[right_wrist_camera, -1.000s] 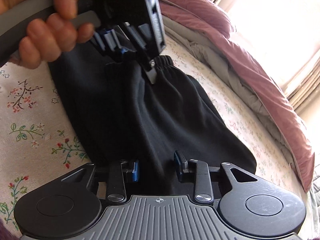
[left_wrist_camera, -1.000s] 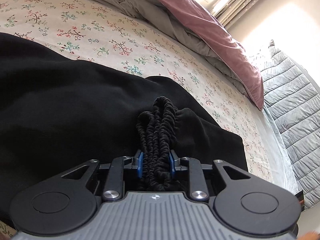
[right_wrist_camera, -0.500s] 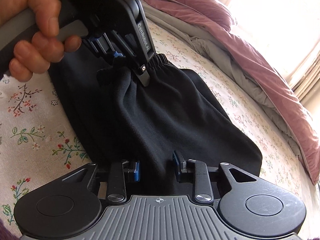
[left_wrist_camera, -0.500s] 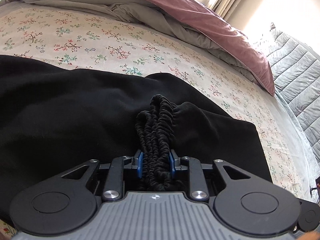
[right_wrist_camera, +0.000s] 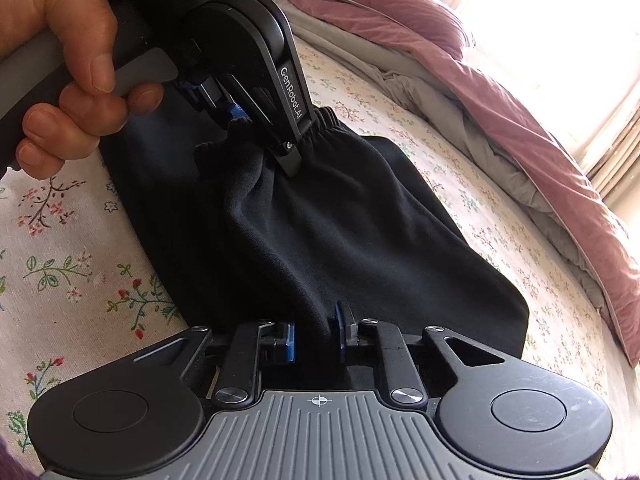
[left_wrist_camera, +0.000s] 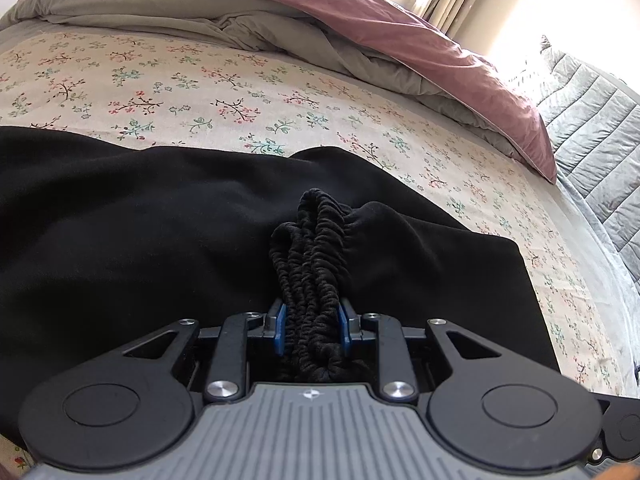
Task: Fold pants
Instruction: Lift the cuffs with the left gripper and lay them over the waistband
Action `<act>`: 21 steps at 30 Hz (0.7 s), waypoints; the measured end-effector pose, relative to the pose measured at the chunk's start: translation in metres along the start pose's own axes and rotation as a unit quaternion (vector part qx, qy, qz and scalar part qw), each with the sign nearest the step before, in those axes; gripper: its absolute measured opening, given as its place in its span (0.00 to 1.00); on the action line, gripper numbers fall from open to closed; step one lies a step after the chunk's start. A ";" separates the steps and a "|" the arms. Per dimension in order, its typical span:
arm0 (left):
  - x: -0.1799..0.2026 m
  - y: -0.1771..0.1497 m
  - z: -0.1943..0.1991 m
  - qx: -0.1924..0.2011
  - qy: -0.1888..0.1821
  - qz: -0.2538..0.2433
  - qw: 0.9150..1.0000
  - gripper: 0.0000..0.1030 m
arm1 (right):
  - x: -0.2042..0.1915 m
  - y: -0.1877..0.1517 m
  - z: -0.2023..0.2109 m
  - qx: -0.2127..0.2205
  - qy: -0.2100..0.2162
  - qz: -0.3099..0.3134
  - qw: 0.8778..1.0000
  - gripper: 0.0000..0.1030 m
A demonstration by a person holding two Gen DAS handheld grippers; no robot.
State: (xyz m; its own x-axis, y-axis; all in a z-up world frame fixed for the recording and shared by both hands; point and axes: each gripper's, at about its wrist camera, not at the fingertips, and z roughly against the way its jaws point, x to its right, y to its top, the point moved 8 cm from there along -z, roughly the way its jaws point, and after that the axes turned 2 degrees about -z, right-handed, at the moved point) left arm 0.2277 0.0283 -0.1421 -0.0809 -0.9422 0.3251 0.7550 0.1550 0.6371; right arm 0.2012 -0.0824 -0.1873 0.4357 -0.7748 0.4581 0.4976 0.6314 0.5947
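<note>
So black pants are laid out on a floral bedsheet, folded over on themselves. On the left, a bare hand is seen wrapped round the handle of the left gripper, and the bunched elastic waistband is clamped tight between its blue pads. Further right, the right gripper is being closed, narrow now, with a fold of the black fabric caught between the jaws. A pink-and-grey duvet is heaped along the far right side.
</note>
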 end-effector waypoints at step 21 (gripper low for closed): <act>-0.111 0.047 0.072 0.058 0.091 0.028 0.994 0.28 | -0.016 0.005 0.014 0.010 -0.001 0.019 1.000 0.26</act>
State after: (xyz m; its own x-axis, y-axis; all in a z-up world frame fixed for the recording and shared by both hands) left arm 0.2254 0.1617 -0.0986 0.0856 -0.9676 0.2376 0.6738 0.2319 0.7016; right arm 0.1864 -0.0676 -0.1826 0.4523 -0.7506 0.4817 0.4663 0.6594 0.5897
